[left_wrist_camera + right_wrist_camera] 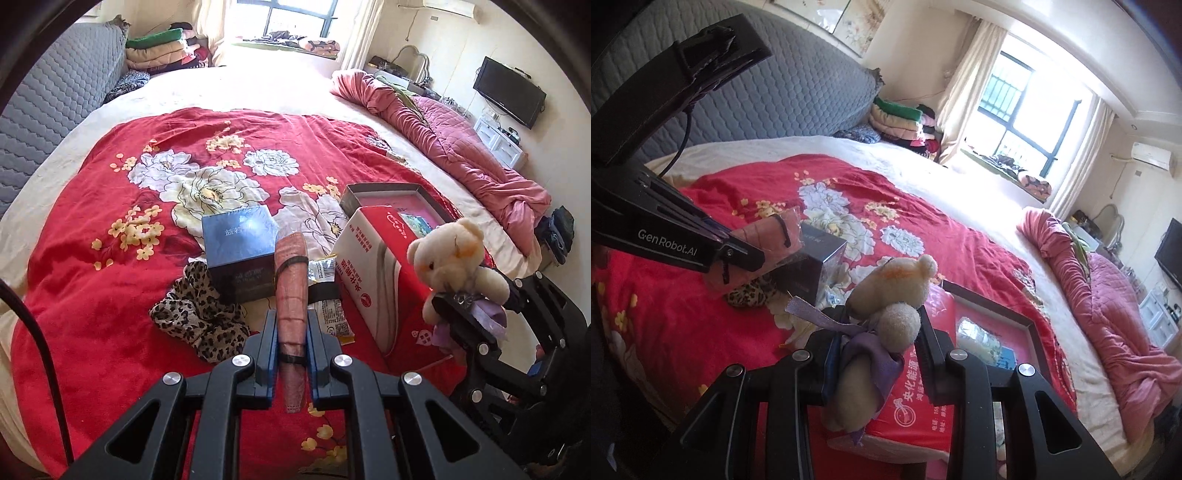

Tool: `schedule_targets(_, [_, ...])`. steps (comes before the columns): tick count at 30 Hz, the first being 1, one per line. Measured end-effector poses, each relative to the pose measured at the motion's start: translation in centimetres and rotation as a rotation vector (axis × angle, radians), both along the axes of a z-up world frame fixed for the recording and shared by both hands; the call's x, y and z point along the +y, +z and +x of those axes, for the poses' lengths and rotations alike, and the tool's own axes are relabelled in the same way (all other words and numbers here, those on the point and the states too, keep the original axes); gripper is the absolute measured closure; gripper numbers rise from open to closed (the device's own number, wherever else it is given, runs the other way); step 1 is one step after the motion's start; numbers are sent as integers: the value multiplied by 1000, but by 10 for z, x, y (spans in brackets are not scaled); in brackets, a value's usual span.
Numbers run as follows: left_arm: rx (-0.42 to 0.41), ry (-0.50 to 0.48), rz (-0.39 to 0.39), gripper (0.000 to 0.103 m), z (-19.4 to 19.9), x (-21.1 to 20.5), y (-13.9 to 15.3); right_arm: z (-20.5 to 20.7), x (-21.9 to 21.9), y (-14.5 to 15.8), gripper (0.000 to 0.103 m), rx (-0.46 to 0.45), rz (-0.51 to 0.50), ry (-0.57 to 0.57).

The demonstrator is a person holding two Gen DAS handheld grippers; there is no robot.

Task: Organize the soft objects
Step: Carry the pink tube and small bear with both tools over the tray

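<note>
A pink cloth (291, 295), rolled and bound with black bands, is clamped between the fingers of the left gripper (291, 325) and is held above the red quilt (110, 221). A teddy (886, 314) in a purple dress is clamped at the waist by the right gripper (879, 343) and is held upright over the red carton (916, 406). Both soft things are thus lifted off the bed, so the carrying step is judged to be in hand, with neither piece set down yet.

A leopard scarf (199, 317) is left lying on the quilt, touching the near corner of the blue box (240, 251). A snack packet (330, 295) lies between the blue box and the carton. Behind the carton an open tray (388, 199) with a pink lining is seen, partly hidden by the carton.

A place for the soft things is called for next; the tray is judged a likely one, though this cannot be told from the views. The cloth and teddy would need to be brought over it and lowered before the fingers are released, and the two grippers, held near one another, would have to be kept from colliding. The scarf is judged to remain for a later pick
</note>
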State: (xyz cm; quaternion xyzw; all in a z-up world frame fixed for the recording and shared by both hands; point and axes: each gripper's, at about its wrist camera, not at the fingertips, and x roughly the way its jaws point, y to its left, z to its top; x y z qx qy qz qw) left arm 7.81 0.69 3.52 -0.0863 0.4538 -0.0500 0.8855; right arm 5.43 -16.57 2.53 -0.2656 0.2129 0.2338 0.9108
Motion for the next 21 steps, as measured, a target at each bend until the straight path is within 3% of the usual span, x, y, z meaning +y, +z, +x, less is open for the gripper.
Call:
schedule_targets(7, [-37,-39,26,90,2,-28,23,0,-19,20,67,-15,97,-30])
schedule_targets(21, [-86,-145,82,90,22,-110,53,7,-92,56,67,-37,275,-193])
